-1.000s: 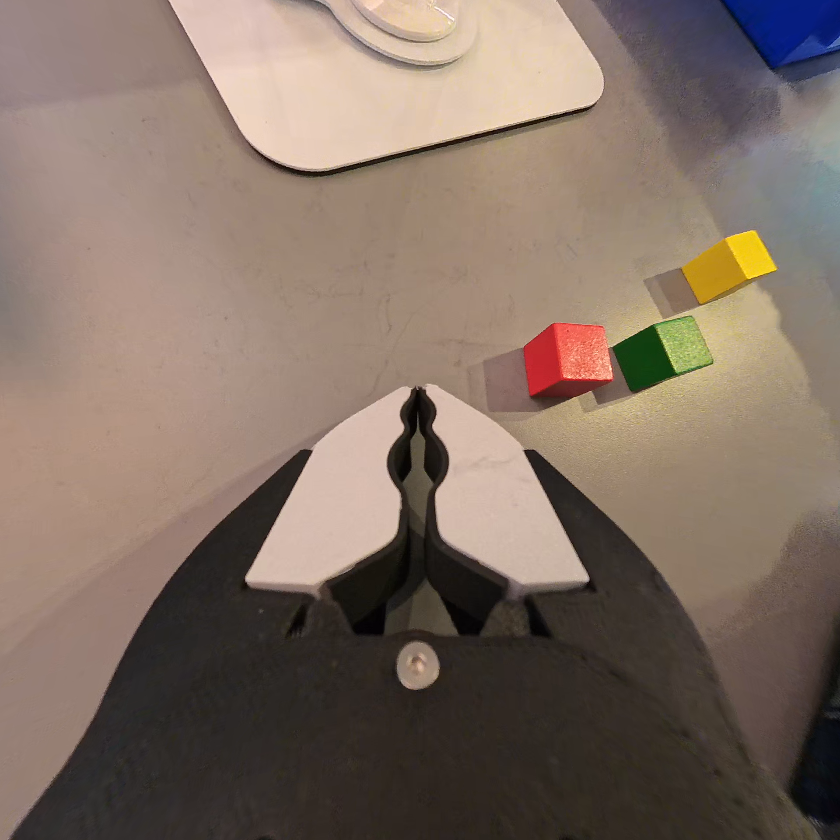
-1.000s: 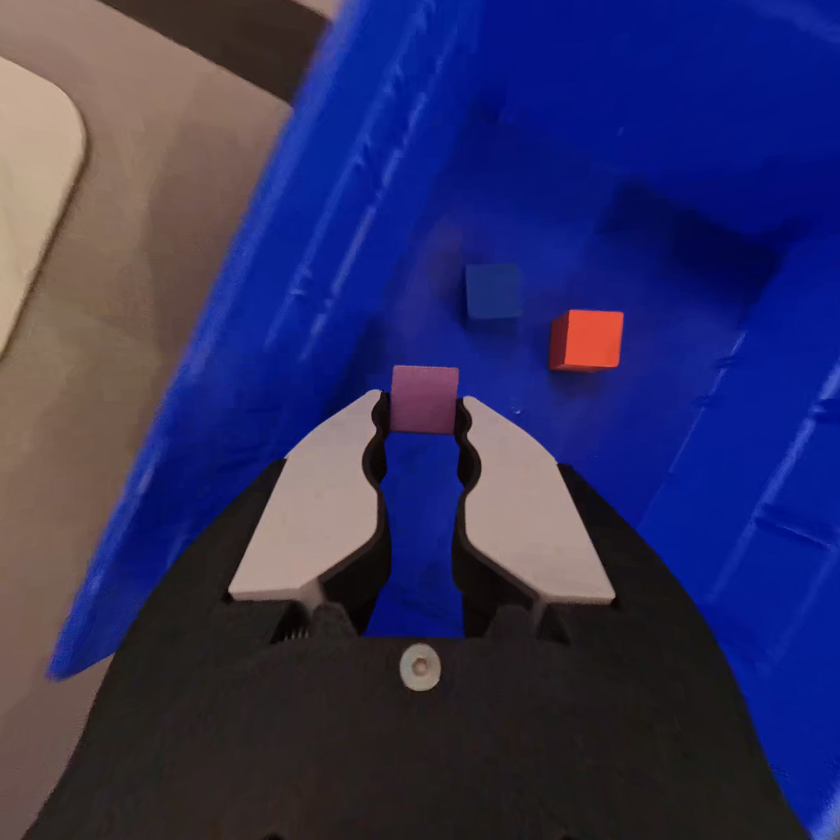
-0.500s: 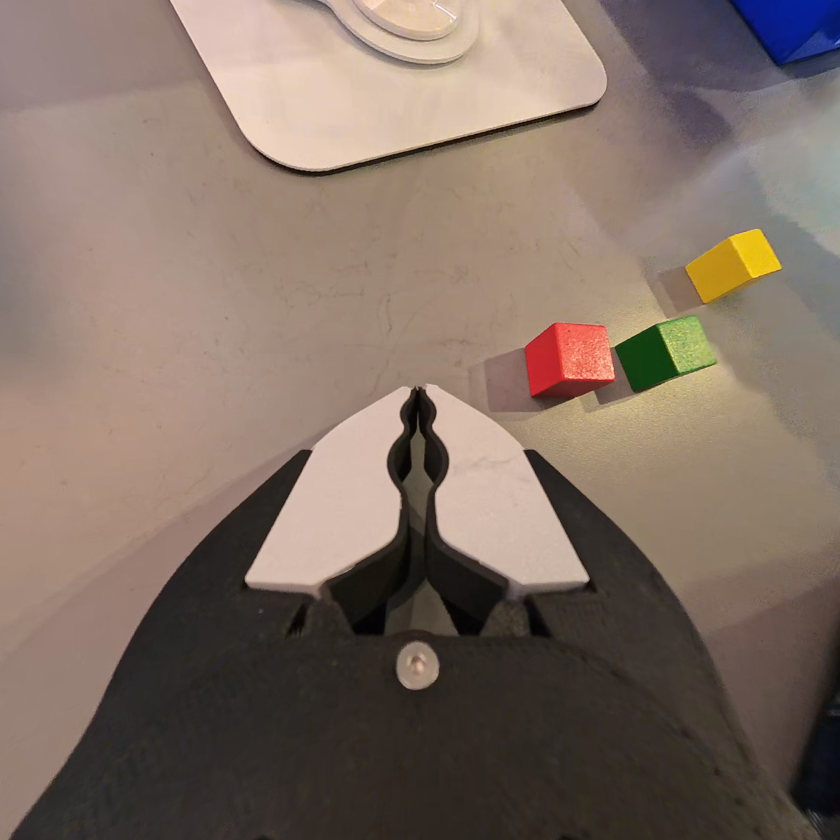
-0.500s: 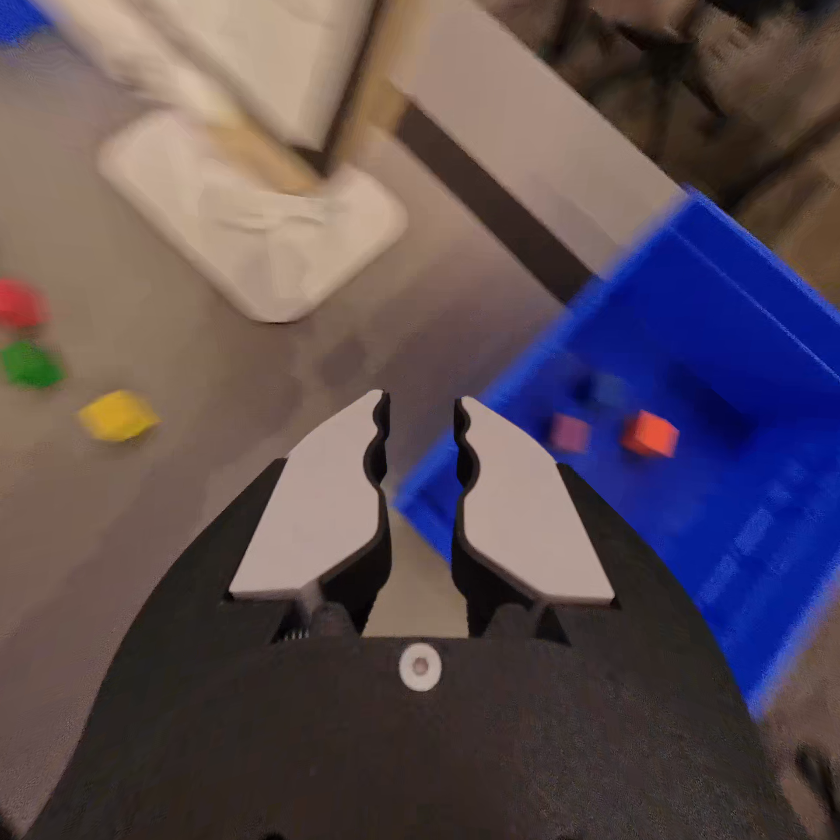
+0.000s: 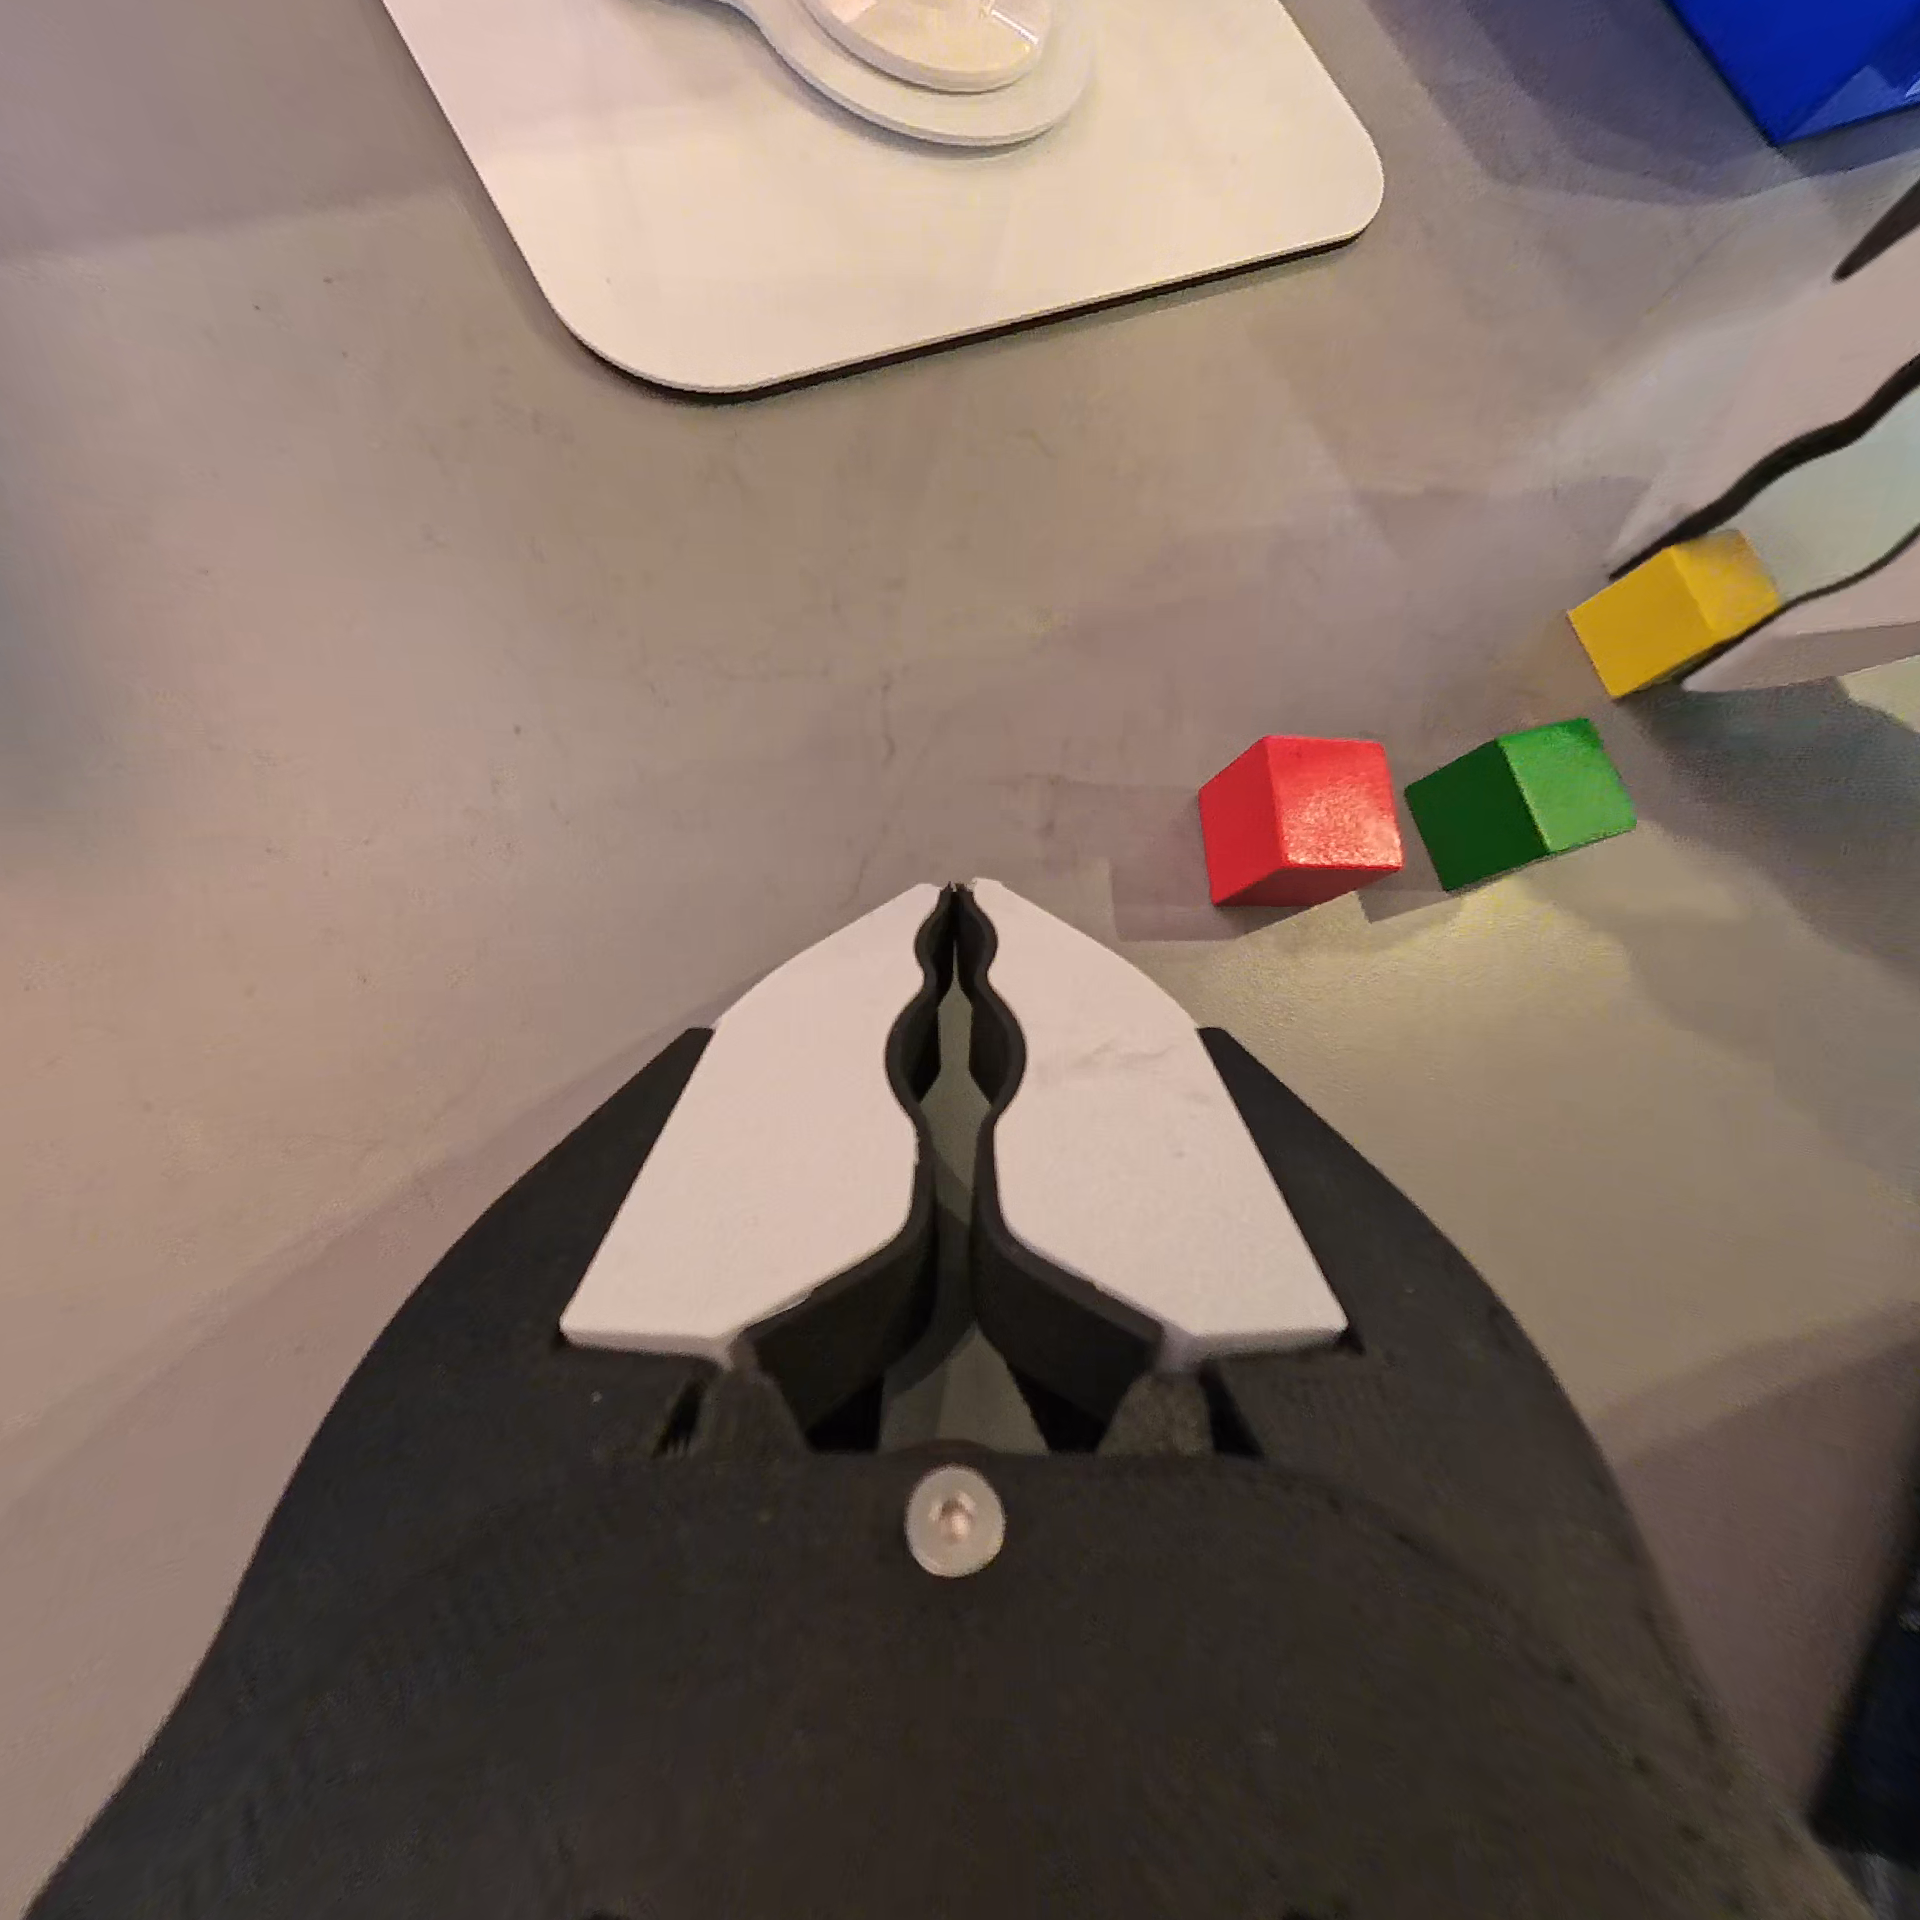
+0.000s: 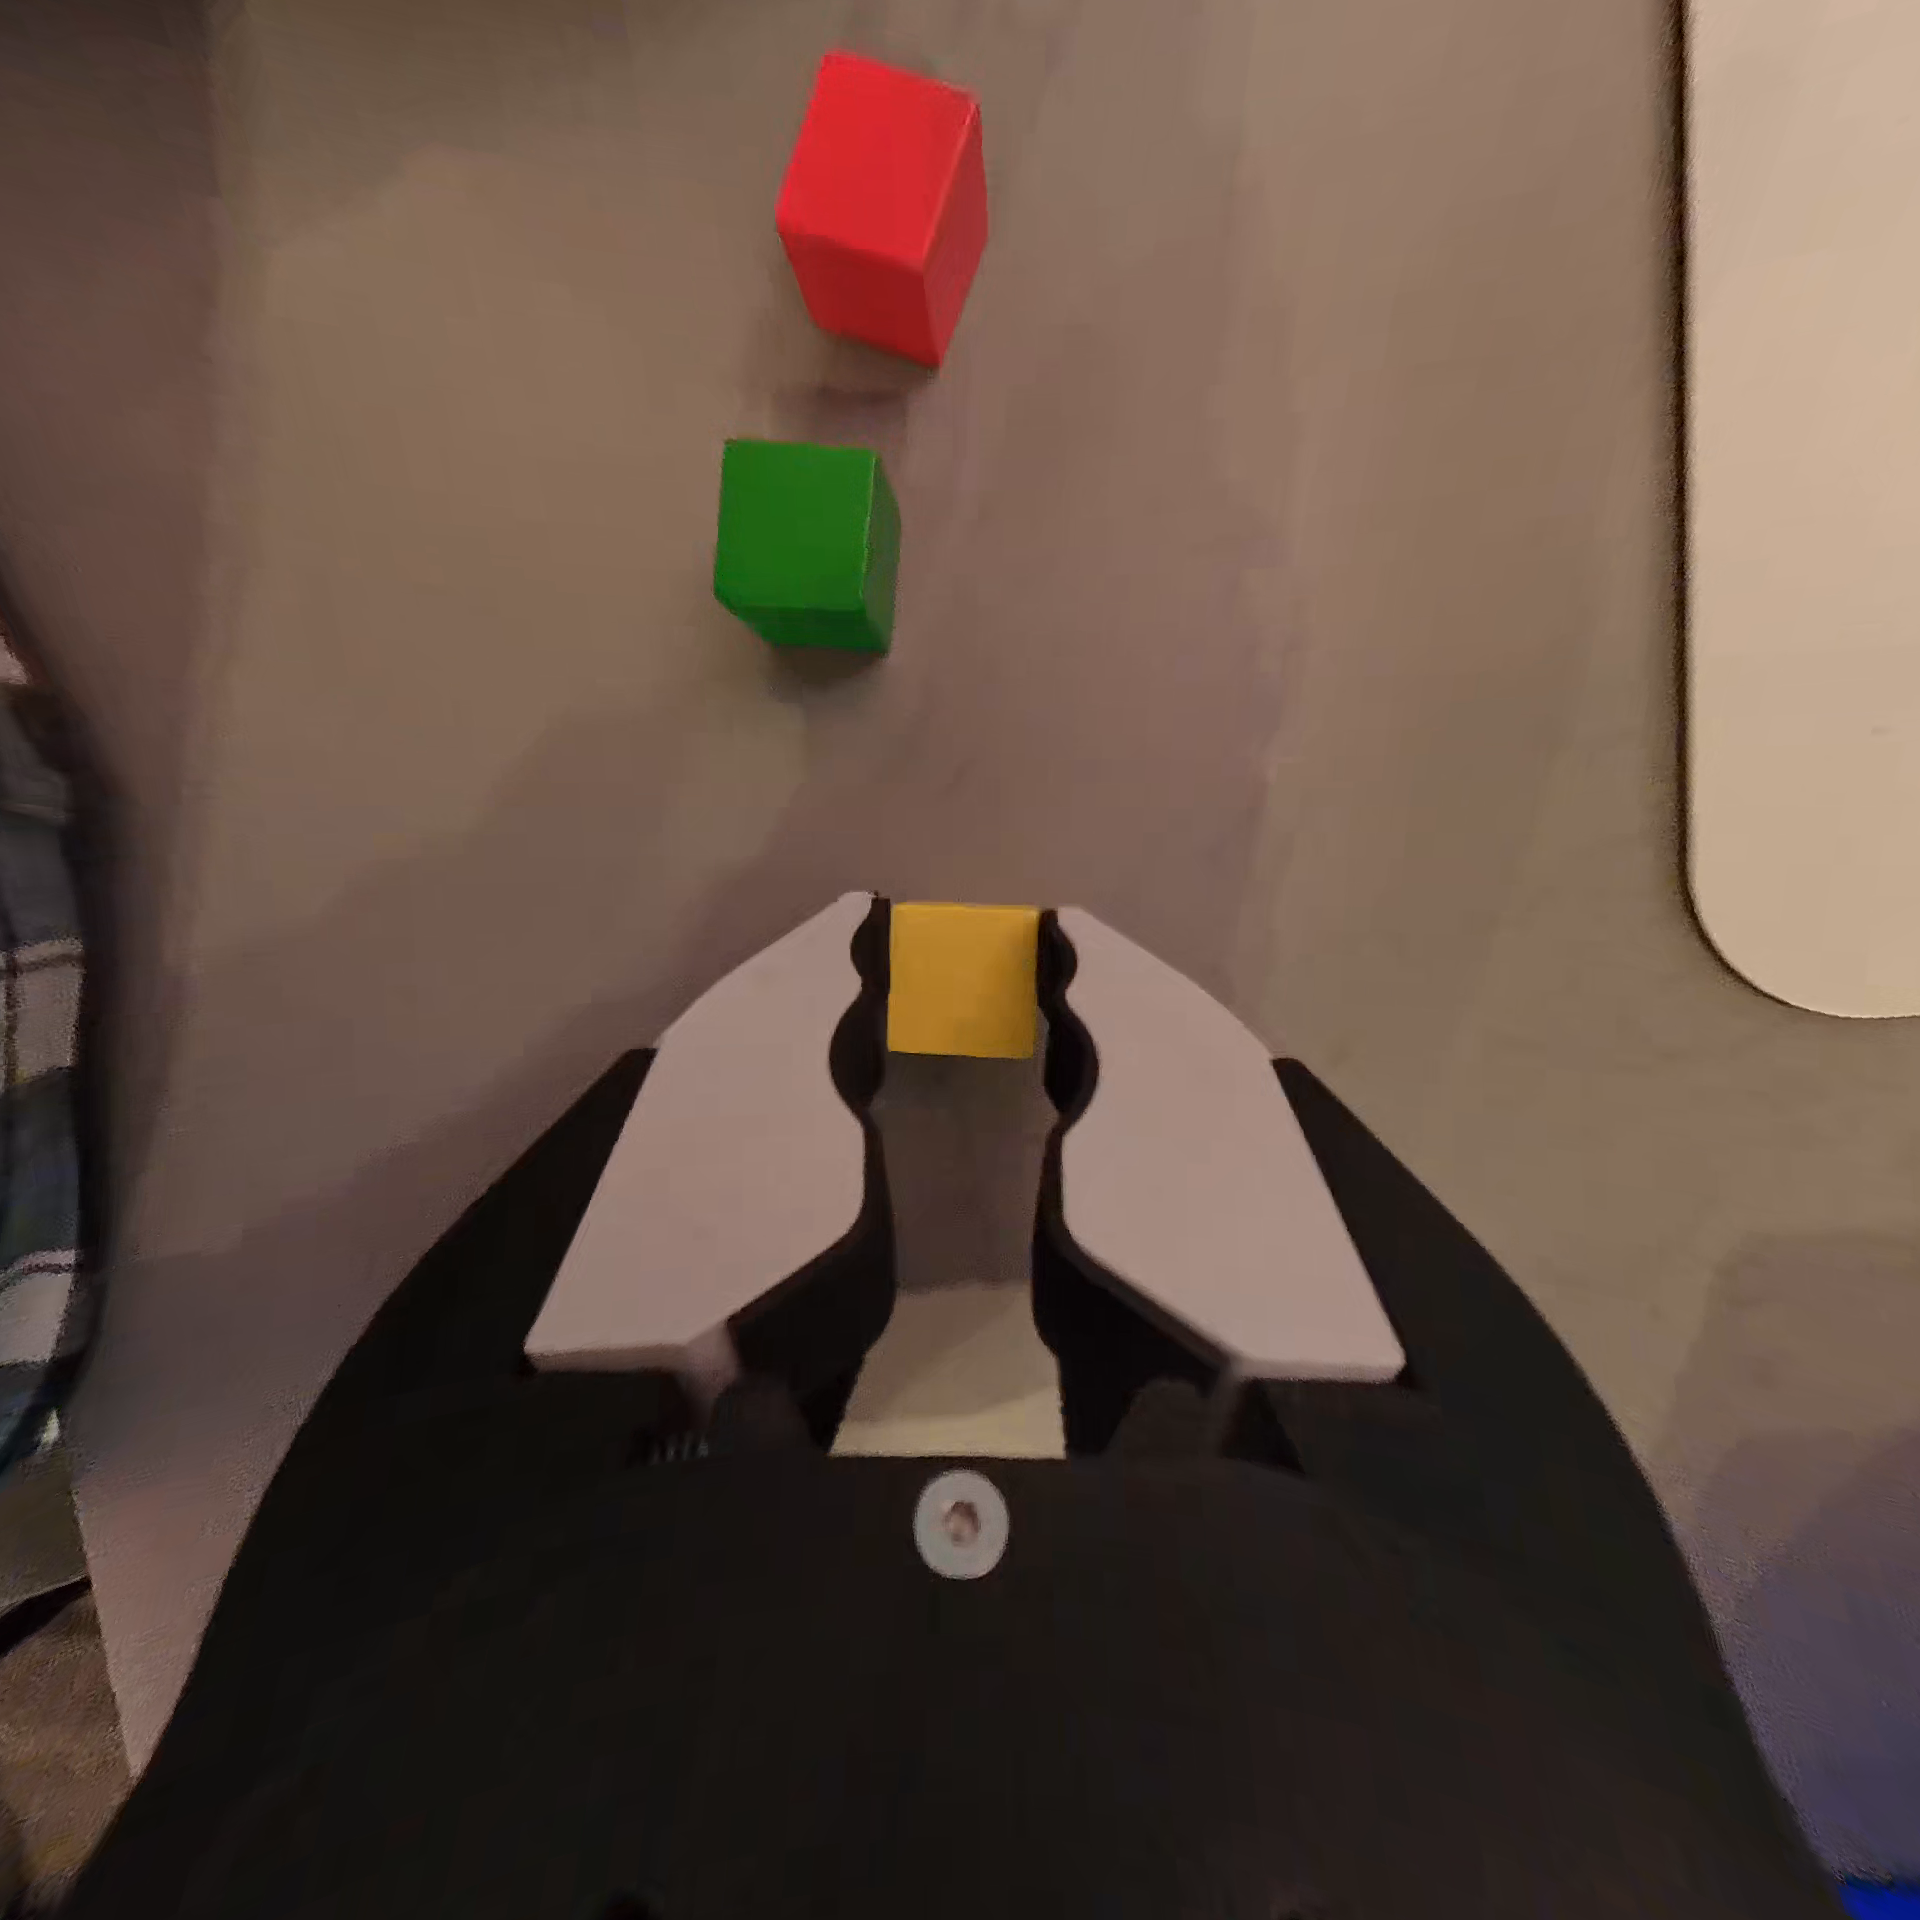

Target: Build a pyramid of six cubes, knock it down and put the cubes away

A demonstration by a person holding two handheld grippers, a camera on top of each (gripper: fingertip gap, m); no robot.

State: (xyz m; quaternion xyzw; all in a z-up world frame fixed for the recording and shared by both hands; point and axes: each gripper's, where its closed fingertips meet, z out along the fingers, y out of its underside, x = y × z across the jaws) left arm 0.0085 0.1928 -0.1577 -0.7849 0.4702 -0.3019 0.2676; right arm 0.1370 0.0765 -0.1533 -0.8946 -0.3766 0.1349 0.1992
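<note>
My right gripper (image 6: 961, 914) is low over the grey table, jaws apart, with a yellow cube (image 6: 961, 982) standing between its pads. The cube rests on the table and I see no squeeze on it. In the left wrist view the right gripper's fingers (image 5: 1787, 447) flank the same yellow cube (image 5: 1662, 623). A green cube (image 6: 805, 540) and a red cube (image 6: 883, 208) lie just beyond it, in line. My left gripper (image 5: 956, 888) is shut and empty, hovering left of the red cube (image 5: 1299, 816) and the green cube (image 5: 1517, 800).
A white rounded base plate (image 5: 935, 208) with a stand on it lies at the back of the table; it also shows at the right edge of the right wrist view (image 6: 1808, 520). A corner of the blue bin (image 5: 1808, 62) is at the far right. The gap from one gripper's tips to the other's is roughly 20 cm.
My right gripper let the purple cube go into the blue bin, swung out over the table and came down with its jaws around the yellow cube. My left gripper stayed shut and still.
</note>
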